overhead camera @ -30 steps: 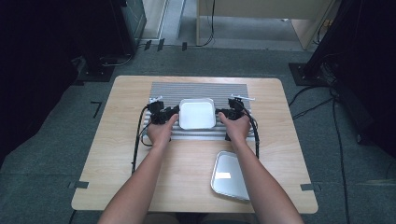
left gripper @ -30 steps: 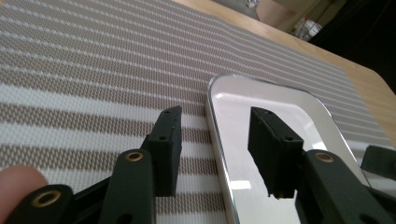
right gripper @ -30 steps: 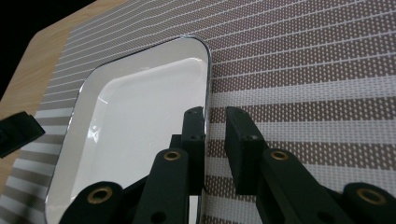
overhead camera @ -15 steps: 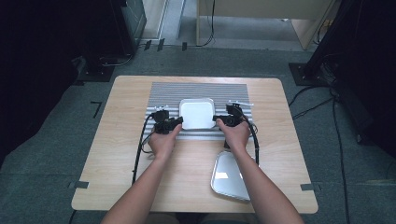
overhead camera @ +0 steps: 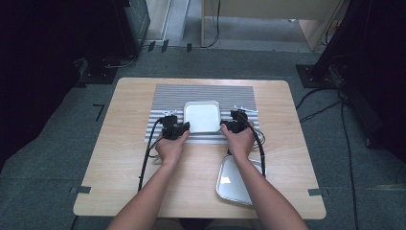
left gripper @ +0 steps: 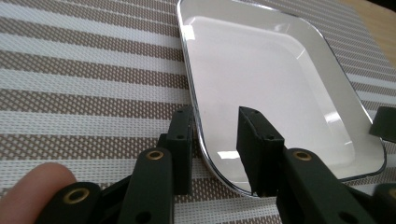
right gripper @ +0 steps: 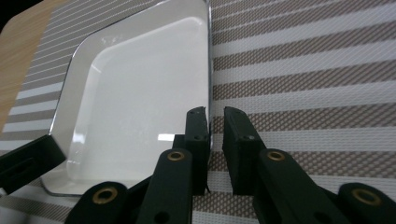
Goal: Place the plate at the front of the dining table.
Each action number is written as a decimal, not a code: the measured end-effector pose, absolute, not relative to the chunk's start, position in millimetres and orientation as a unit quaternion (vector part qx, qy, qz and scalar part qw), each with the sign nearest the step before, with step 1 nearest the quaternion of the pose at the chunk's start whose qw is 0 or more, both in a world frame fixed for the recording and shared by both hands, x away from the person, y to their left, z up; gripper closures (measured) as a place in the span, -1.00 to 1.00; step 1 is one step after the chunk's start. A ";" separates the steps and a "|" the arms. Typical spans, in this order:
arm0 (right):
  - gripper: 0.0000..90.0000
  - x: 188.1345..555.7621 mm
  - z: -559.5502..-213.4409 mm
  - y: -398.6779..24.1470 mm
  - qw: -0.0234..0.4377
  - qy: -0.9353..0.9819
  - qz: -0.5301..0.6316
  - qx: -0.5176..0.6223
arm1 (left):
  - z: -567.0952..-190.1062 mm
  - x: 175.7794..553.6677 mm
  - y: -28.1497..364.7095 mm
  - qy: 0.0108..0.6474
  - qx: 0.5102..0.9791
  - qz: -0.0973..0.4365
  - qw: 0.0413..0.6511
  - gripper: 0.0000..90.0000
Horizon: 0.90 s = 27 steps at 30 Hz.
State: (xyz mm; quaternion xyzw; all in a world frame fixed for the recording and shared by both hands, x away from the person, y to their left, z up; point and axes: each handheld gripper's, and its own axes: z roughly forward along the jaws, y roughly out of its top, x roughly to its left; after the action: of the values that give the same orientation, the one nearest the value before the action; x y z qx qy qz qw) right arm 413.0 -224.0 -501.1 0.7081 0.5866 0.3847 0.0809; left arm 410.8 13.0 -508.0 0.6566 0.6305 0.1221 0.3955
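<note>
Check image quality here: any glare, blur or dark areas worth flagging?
High view: soft overall, room corners nearly black. Left gripper view: glare patches on the white tray, the left gripper blurred up close. Right gripper view: bright sheen across the tray's floor, the right gripper likewise soft.

White, glossy square metal tray (overhead camera: 202, 116) with a silvery rim. Beneath it, a woven placemat (overhead camera: 167, 98) striped in grey-brown and white bands. Pale, light-grained wooden table (overhead camera: 129, 163). Second white rounded tray (overhead camera: 233, 179) with a shiny edge. Matte black two-jaw left gripper (left gripper: 215, 140) and right gripper (right gripper: 214, 122), brass-coloured rivets.
</note>
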 end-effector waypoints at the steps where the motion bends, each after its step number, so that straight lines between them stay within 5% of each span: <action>1: 0.88 413.4 -502.8 -223.2 0.071 0.585 0.386 0.710 | -508.6 410.9 11.7 0.632 0.657 0.123 0.394 0.58; 7: 0.96 415.3 -504.7 -222.7 0.071 0.581 0.380 0.716 | -508.8 416.1 9.4 0.647 0.644 0.124 0.389 0.75; 27: 0.94 430.8 -505.8 -220.1 0.081 0.563 0.416 0.710 | -505.3 446.7 17.7 0.678 0.609 0.076 0.404 0.64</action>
State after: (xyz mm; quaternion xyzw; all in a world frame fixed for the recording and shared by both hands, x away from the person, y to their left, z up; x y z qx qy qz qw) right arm 430.8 -220.1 -505.8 0.7101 0.5625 0.4156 0.0807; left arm 446.7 17.7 -505.3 0.6090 0.6781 0.0758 0.4043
